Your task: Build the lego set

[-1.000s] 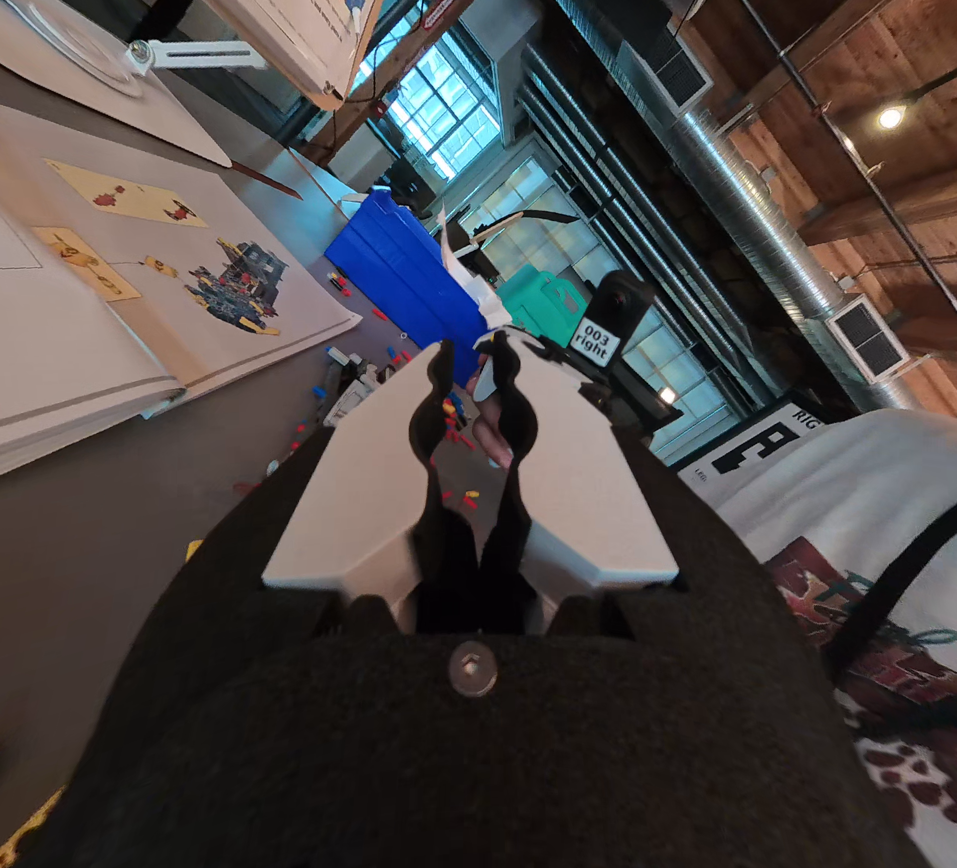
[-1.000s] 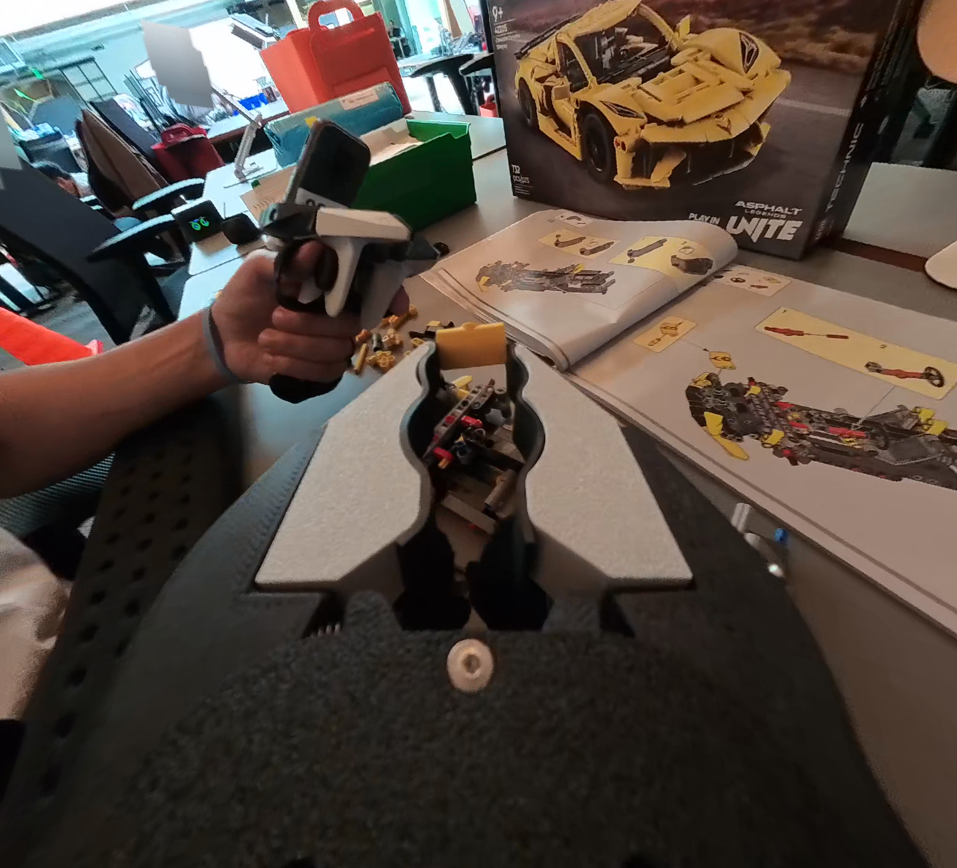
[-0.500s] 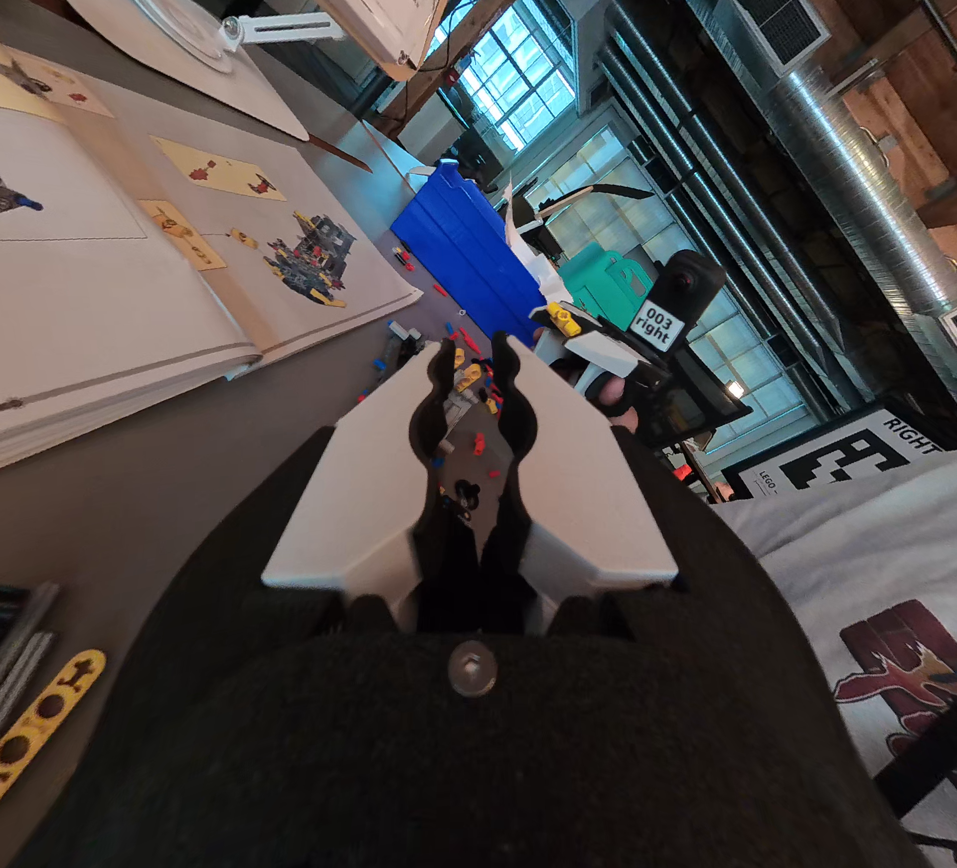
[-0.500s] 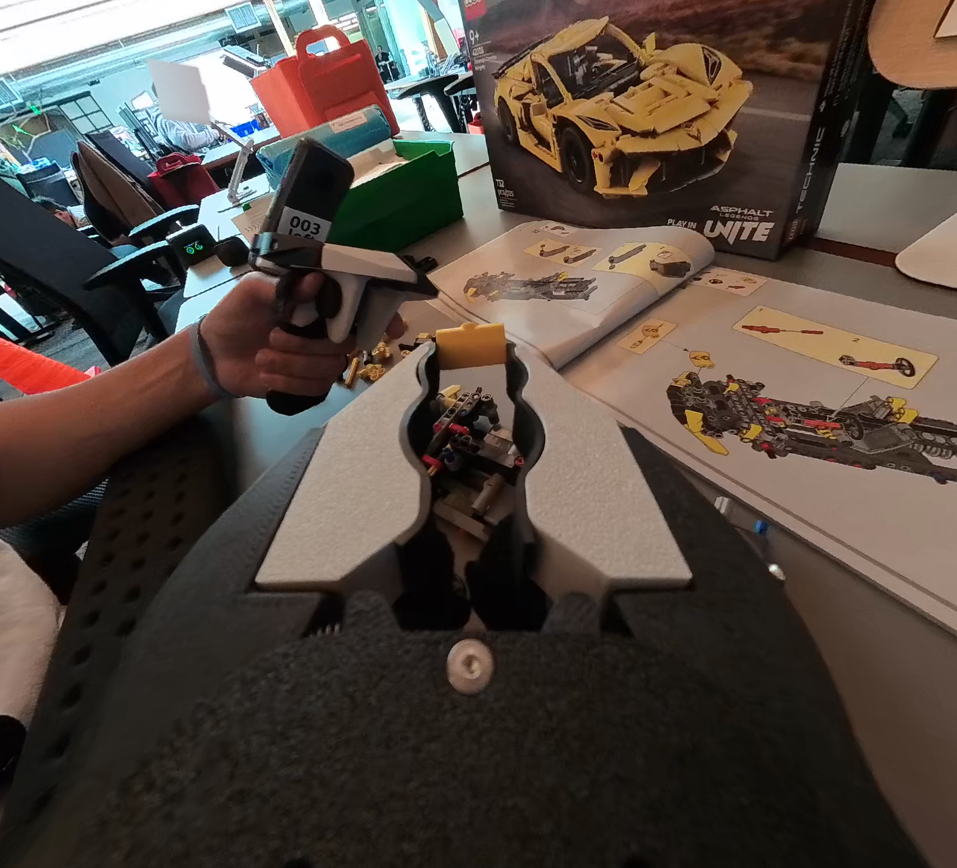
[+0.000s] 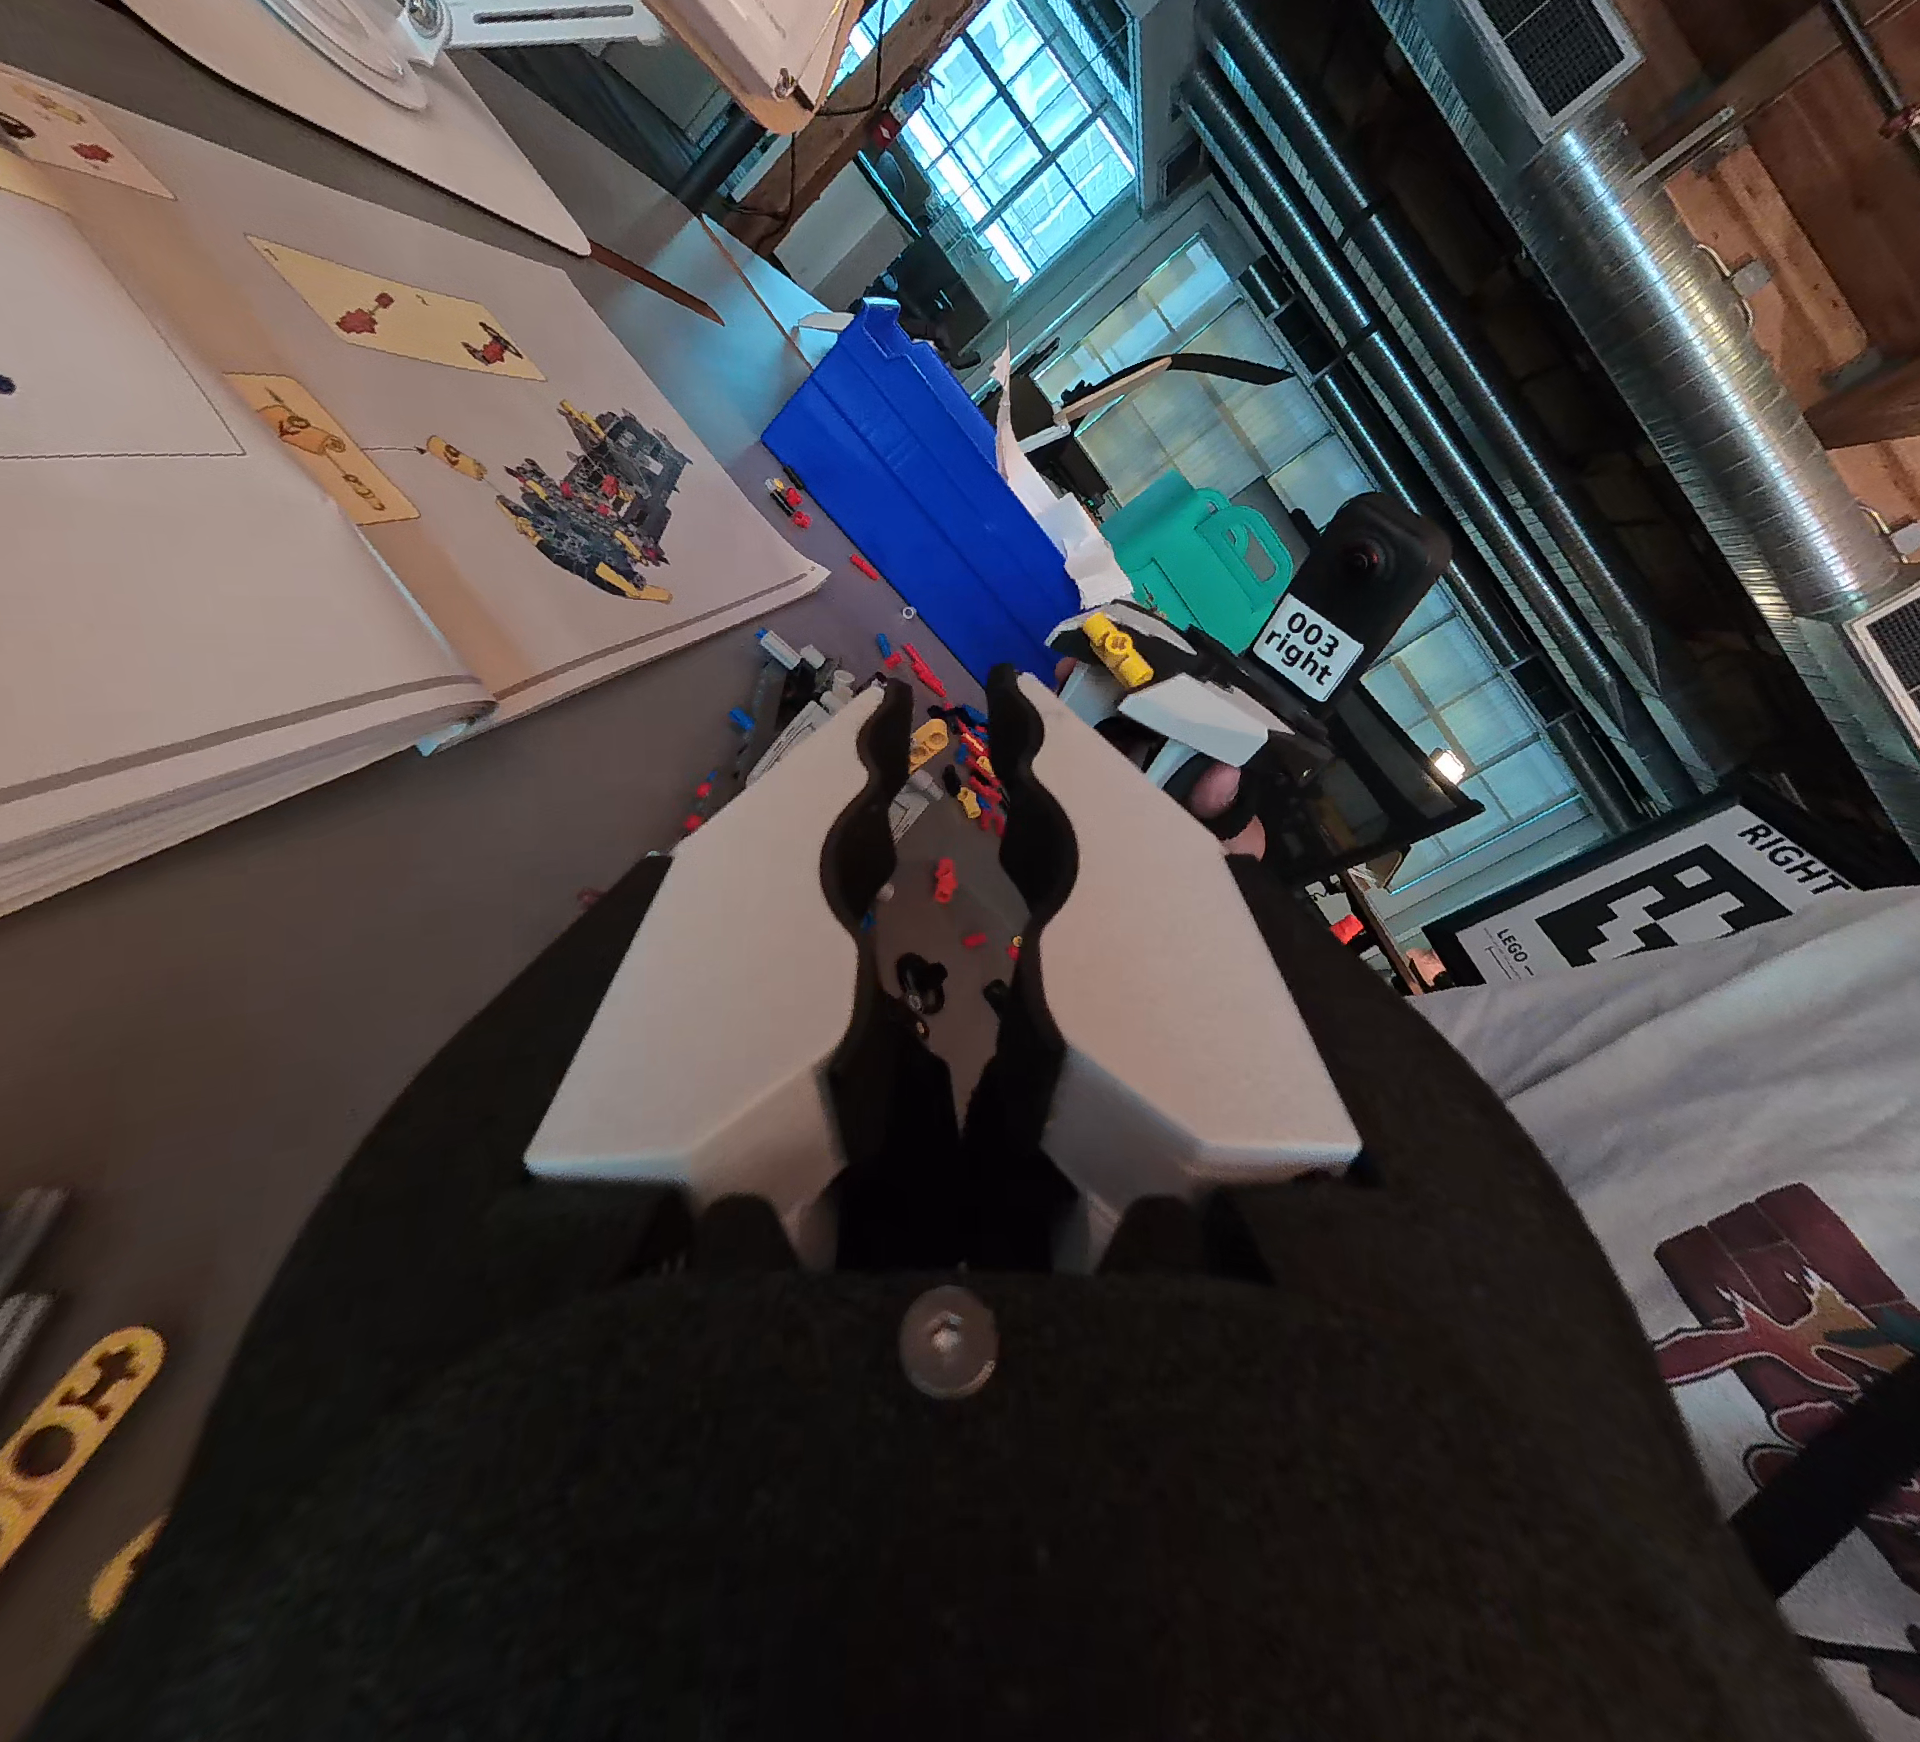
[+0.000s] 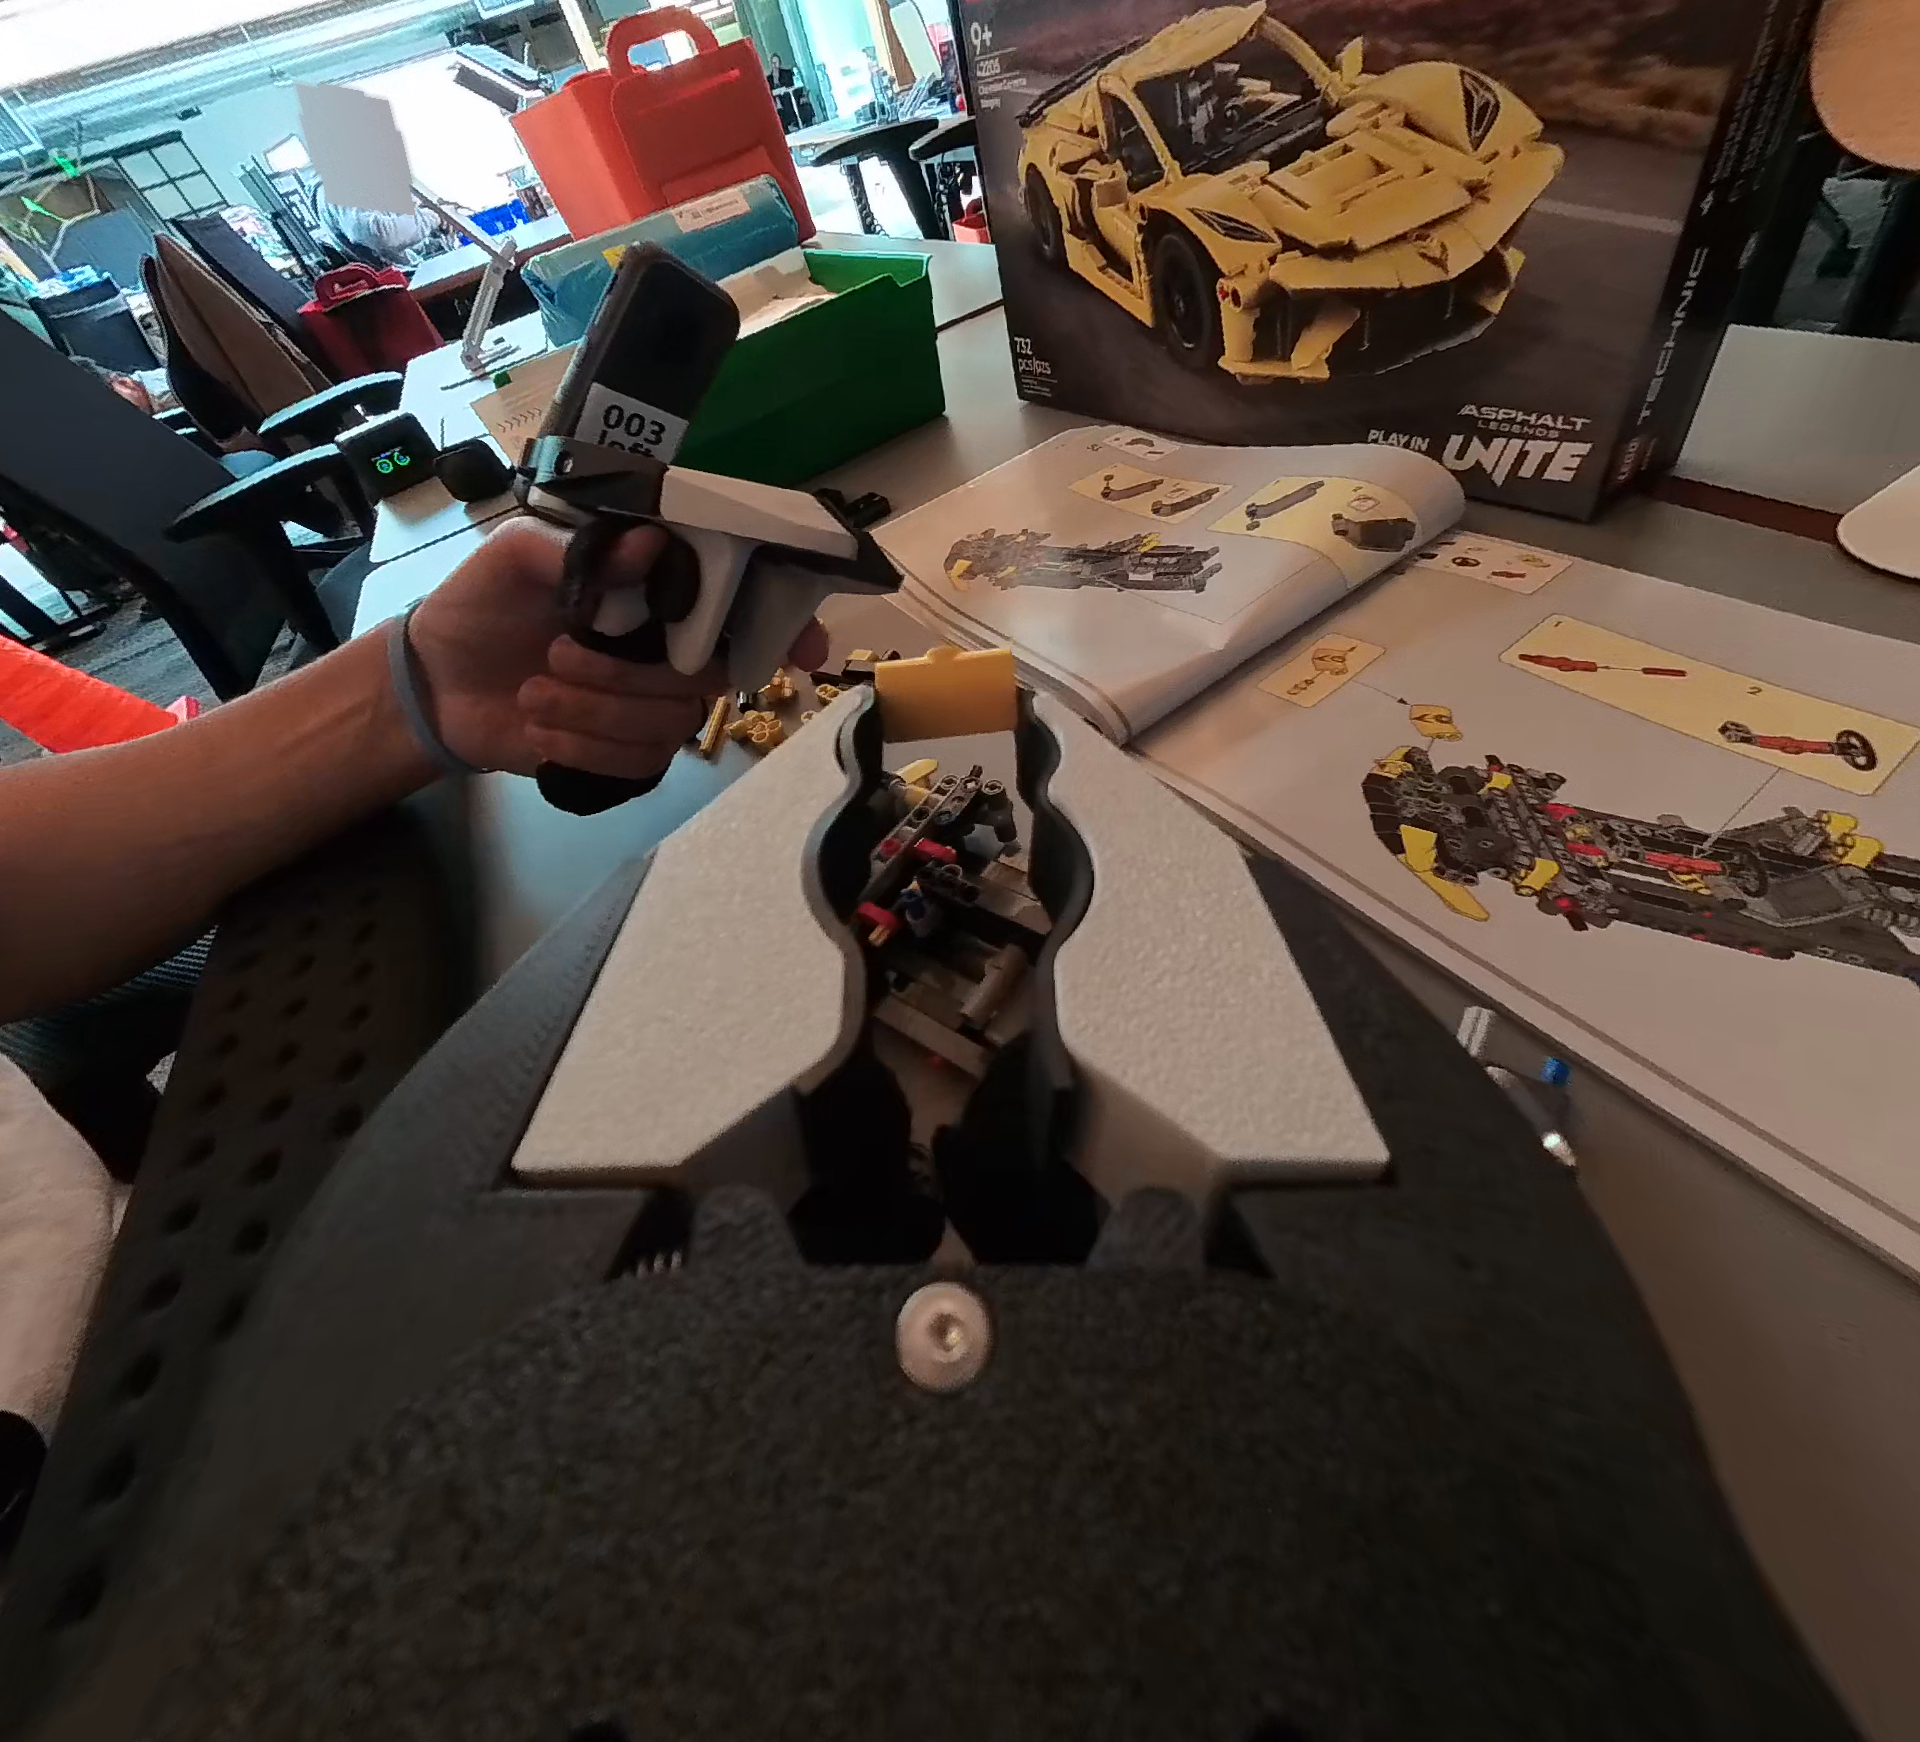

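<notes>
My right gripper (image 6: 945, 716) pinches a yellow piece (image 6: 943, 693) over the half-built car frame (image 6: 951, 903); my left gripper (image 5: 948, 705) hangs narrow and empty above scattered loose parts (image 5: 961, 778); I judge most bodywork unbuilt.

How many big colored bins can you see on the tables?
4. A blue bin past the booklet, a teal one behind it, a green bin beside the box, an orange one farther back. Others may be hidden.
</notes>
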`<state>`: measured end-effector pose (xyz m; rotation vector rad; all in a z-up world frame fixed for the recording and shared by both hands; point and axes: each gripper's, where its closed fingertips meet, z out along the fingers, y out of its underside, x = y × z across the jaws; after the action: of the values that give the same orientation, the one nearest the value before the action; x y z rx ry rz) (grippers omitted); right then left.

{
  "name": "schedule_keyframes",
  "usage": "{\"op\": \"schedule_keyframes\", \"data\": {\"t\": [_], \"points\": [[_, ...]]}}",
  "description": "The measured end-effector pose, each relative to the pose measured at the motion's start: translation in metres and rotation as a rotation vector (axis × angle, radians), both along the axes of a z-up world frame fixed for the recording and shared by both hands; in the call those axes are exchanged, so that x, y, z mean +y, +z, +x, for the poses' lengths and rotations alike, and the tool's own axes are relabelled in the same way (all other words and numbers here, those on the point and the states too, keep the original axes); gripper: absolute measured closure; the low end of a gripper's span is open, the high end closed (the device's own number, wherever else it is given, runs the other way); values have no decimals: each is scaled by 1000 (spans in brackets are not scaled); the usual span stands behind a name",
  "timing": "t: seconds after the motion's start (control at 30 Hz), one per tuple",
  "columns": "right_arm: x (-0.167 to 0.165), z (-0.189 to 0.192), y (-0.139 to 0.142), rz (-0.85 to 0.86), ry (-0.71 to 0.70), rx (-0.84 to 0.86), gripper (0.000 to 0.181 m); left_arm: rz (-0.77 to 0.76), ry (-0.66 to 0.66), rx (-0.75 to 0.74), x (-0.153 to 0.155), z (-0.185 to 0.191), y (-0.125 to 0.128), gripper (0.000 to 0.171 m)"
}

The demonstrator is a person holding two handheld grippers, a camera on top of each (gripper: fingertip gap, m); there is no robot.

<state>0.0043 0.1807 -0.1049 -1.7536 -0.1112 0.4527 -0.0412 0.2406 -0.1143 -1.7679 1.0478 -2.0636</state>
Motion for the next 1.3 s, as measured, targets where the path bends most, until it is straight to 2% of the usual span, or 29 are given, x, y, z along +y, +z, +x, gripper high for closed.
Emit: {"op": "schedule_keyframes", "data": {"t": [0.2,0.37,0.5,0.63,0.77,0.83,0.97,1.0,1.03,1.13,1.3], "points": [[1,-1,-3,-9,-6,-28,157,1,6,2,2,-1,0,160],[5,11,-13,-28,-109,-242,157,28,16,1,3,-1,2,160],[3,6,-20,-45,-103,-329,157,34,-4,11,-3,0,-1,160],[3,-4,-20,2,-90,-512,156,40,-131,6,-29,-2,0,159],[0,-46,-16,191,69,-761,157,53,-264,-11,-57,-6,3,156],[-2,-59,-13,265,102,-826,157,15,-336,-16,-70,-10,5,155],[-1,-59,-11,274,96,-832,156,58,-391,6,-84,-12,-1,155],[-1,-58,-14,263,96,-844,157,82,-395,9,-86,-12,-3,161],[-1,-57,-16,256,98,-864,157,114,-384,13,-85,-12,-5,167],[0,-57,-18,259,88,-892,156,167,-370,9,-85,-11,-7,167],[1,-56,-24,229,80,-823,157,255,-343,31,-82,-10,-13,167]]}}
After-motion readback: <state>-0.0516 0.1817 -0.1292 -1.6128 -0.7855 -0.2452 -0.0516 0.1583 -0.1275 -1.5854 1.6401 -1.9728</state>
